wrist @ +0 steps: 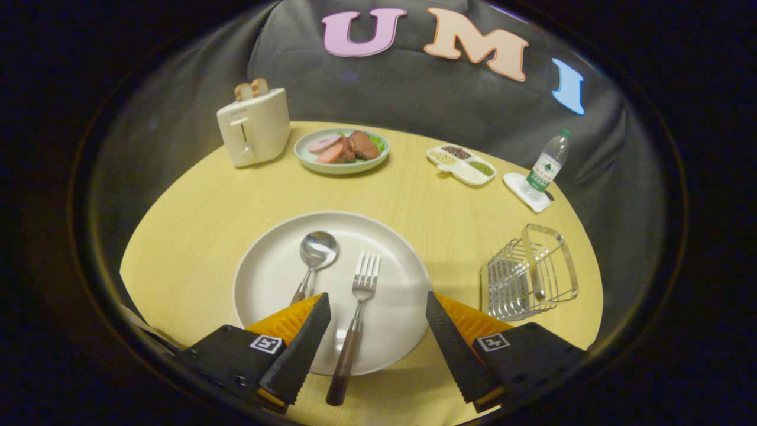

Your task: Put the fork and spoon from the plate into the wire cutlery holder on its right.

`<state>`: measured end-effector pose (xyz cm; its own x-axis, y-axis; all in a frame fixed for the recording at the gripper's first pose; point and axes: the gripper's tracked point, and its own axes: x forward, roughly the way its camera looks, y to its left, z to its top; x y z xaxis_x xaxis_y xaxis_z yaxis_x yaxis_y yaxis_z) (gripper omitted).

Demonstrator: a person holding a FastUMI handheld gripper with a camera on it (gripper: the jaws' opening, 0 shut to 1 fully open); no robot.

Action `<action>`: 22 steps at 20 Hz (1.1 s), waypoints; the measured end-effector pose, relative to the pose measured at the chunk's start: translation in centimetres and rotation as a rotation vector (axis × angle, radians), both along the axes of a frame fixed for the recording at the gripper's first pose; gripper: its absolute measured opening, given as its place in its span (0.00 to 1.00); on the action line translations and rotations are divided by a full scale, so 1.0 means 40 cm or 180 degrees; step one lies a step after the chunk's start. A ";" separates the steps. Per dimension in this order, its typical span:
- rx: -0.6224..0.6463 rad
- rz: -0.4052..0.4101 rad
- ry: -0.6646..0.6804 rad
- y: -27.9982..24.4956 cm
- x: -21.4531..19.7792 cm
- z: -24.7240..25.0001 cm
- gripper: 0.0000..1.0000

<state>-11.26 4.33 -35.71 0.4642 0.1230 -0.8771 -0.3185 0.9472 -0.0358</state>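
In the gripper view, the hand-held gripper (378,313) hangs over the near rim of a white plate (266,278), its fingers spread wide and gripping nothing. The fork (356,307) lies on the plate between the fingers, tines pointing away, its dark wooden handle running back over the plate's near edge. The spoon (313,257) lies just left of it, bowl up, with the lower handle hidden behind the left finger.

Both pieces look light and rigid, with polished metal heads likely to slip under the pads. The fork's wooden handle seems the surer place to take hold, and its tail overhanging the rim may leave room for a finger to get under. Lying flat on a hard, smooth plate, either piece could skid if pushed sideways.

The wire cutlery holder (529,275) stands on the table (195,219) to the right of the plate, apart from it, open at the top; being light wire, it might tip if bumped.

Farther off stand a toaster (253,126), a dish of meat (342,150), a divided tray (461,164) and a water bottle (547,165). None seems to block the short way across.
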 end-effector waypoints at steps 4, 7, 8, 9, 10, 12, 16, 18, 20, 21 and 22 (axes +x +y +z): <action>-0.0068 0.0088 0.0244 0.003 -0.034 -0.045 0.73; -0.0055 0.0083 0.0337 0.009 -0.040 -0.055 0.55; -0.0048 0.0078 0.0376 0.011 -0.041 -0.058 0.50; -0.0042 0.0076 0.0419 0.012 -0.047 -0.060 0.44; -0.0015 0.0070 0.0442 0.018 -0.046 -0.060 0.38; -0.0027 0.0058 0.0487 0.019 -0.046 -0.061 0.26; -0.0043 0.0025 0.0583 -0.001 -0.050 -0.054 0.08; -0.0042 0.0083 0.0608 0.000 -0.046 -0.050 0.08; -0.0099 0.0140 0.0563 -0.017 -0.031 -0.026 0.08; -0.0093 0.0141 0.0570 -0.022 -0.027 -0.013 0.08; -0.0078 0.0131 0.0578 -0.026 -0.020 0.000 0.08</action>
<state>-12.06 3.29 -35.70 0.2929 0.1162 -0.9490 -0.3605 0.9328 0.0030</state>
